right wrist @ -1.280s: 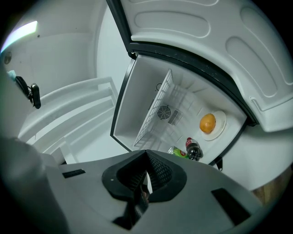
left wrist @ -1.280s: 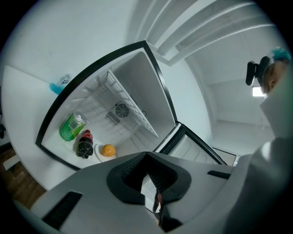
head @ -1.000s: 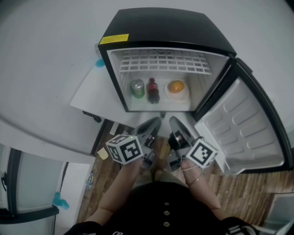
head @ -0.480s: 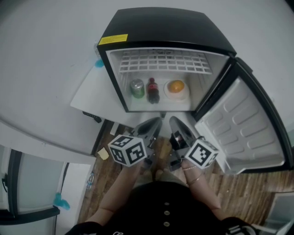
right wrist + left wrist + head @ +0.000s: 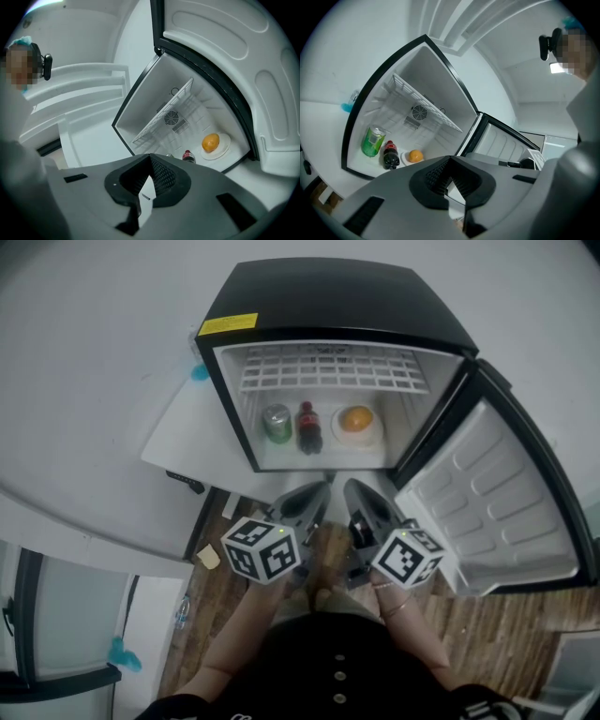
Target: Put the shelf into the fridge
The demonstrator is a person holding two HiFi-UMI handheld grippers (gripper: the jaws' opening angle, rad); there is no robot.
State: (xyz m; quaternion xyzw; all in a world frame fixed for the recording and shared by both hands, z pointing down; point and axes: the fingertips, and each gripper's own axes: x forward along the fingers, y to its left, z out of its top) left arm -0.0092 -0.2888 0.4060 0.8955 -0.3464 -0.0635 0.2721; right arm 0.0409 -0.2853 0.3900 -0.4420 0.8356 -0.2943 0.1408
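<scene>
The black mini fridge (image 5: 337, 301) stands open. A white wire shelf (image 5: 328, 367) lies level in its upper part, also seen as the shelf (image 5: 426, 105) and the shelf (image 5: 164, 117) in the two gripper views. My left gripper (image 5: 317, 489) and right gripper (image 5: 351, 487) hover side by side just in front of the fridge's bottom edge, apart from the shelf. The left gripper (image 5: 449, 161) is shut with nothing between its pads. The right gripper (image 5: 150, 159) is likewise shut and empty.
On the fridge floor stand a green can (image 5: 277, 423), a cola bottle (image 5: 307, 427) and an orange on a white plate (image 5: 356, 418). The door (image 5: 497, 512) hangs open at the right. A white surface (image 5: 187, 437) is left of the fridge. Wooden floor (image 5: 225, 587) lies below.
Both grippers stay shut and almost still in front of the fridge; the left one has drifted slightly right. Nothing in the fridge has moved.
</scene>
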